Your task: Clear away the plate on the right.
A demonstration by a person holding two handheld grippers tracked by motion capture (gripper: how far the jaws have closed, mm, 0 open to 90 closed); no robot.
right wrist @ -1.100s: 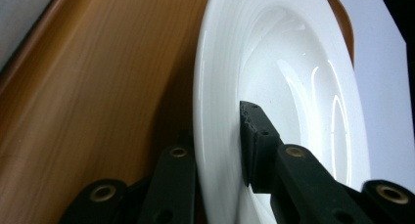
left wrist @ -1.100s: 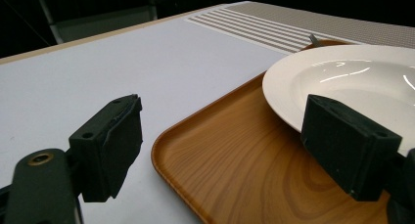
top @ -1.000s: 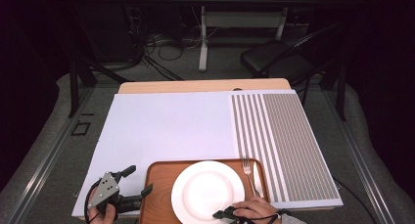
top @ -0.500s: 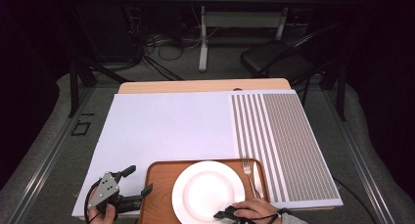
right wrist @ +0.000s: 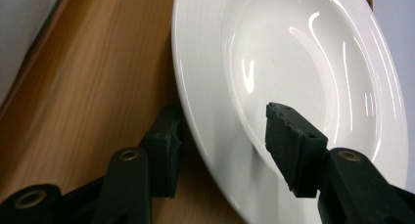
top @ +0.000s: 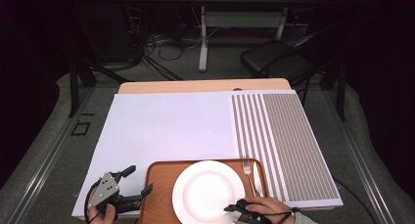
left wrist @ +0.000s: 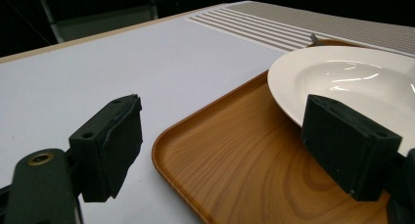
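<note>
The white plate [top: 209,192] is seen lying on the wooden tray [top: 156,185] at the near edge of the tabletop [top: 166,126], roughly in the tray's middle, with a fork [top: 248,176] laid on the tray just beside its right rim. The right tool [top: 236,208] is held at the plate's near right rim; in the right gripper view its jaws are parted and set astride the rim [right wrist: 195,121], one jaw below against the tray side and the other above the plate's inner slope, without being pressed together on it. The left tool [top: 134,185] is held at the tray's near left corner, and its jaws are spread wide: in the left gripper view one jaw is seen over the white tabletop covering and the other over the tray, close to the plate's edge [left wrist: 288,101]. A striped placemat [top: 286,141] is spread over the right part of the tabletop.
</note>
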